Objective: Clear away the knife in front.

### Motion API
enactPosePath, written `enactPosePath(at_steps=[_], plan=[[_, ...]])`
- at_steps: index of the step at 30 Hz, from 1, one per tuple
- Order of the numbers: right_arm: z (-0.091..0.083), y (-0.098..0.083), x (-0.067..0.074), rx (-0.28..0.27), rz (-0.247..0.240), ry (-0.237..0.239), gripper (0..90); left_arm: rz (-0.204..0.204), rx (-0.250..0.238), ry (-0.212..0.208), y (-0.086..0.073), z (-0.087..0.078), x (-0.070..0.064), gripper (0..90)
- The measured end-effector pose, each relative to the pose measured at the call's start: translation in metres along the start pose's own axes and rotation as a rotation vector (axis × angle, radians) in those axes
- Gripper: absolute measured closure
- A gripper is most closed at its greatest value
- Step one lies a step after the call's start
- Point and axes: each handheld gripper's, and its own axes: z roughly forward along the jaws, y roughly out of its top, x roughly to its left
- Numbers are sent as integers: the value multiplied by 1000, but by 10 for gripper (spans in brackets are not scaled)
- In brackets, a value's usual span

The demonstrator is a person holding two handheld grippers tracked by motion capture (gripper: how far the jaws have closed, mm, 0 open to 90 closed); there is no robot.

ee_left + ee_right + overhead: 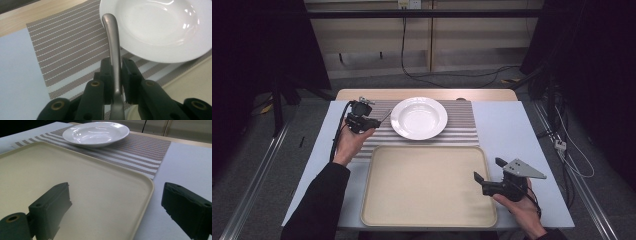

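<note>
So I'm counting one white plate (pixel 419 117), one striped placemat (pixel 462 125), one beige tray (pixel 427 185) and one metal utensil handle (pixel 113 50) sitting around here, plus two claws: left claw (pixel 374 121), right claw (pixel 487 169).

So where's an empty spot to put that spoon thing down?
The cream tray is bare all over. The striped mat has room left of the white plate, beside the metal handle in the left claw. The plate's bowl is free too.
</note>
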Motion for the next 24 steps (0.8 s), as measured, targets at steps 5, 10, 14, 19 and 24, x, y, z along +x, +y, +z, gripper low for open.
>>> enactPosePath(at_steps=[5,10,14,19,24], plan=[[0,0,0,1,0,1,80,14,-15,-18,-6,-8,-7,801],[0,0,1,2,-1,2,80,22,-33,-31,-12,-18,-12,801],[1,0,1,4,-8,4,81,25,-67,-47,-14,-30,-17,801],[1,0,1,4,-10,4,80,48,-79,-51,-16,-43,-27,801],[1,1,2,4,-10,7,80,40,-80,-67,-23,-45,-33,801]])
